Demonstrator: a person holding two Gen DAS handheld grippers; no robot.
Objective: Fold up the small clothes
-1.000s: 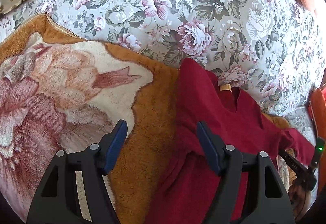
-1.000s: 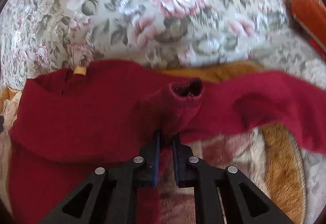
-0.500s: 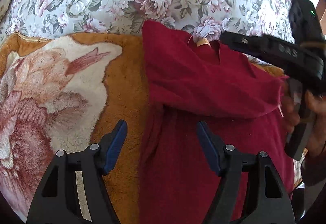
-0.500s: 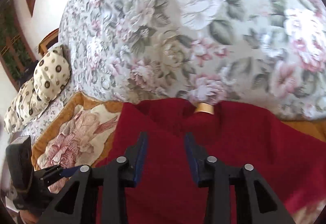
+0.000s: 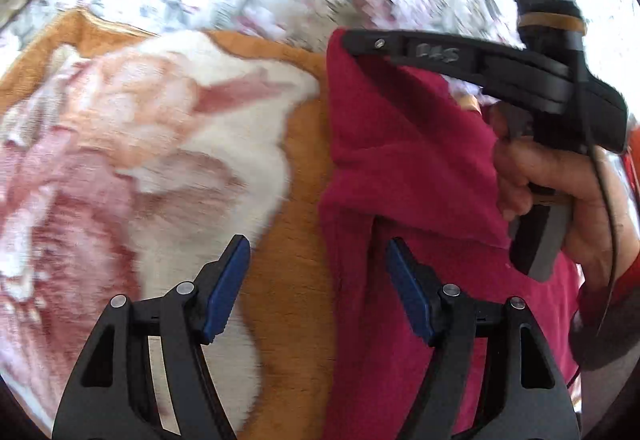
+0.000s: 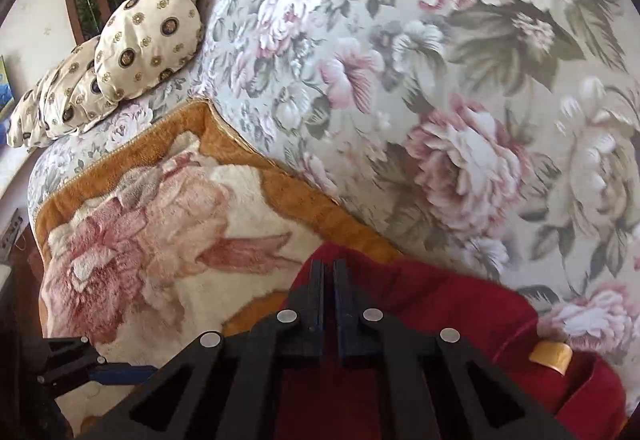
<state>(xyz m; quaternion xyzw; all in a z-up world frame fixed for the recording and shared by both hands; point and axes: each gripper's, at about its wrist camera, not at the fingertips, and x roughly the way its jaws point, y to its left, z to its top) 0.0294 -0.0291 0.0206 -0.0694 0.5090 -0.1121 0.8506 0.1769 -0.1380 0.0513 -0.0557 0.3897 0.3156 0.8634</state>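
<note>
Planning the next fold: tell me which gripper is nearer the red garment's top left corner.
Right. The right gripper has its tips at that corner of the red garment; the left gripper hangs open farther down, straddling its left edge.

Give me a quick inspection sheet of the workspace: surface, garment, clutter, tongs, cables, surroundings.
Surface: plush orange blanket with a rose print, on a floral sofa.
Job's things: red garment on the blanket, a flap folded over; tan neck label.
Clutter: nothing seen.
Grippers: left tongs open, empty, astride the garment's edge; right tongs shut at its upper corner.
Cables: black cable beside the right hand.
Surroundings: patterned cushions.
</note>
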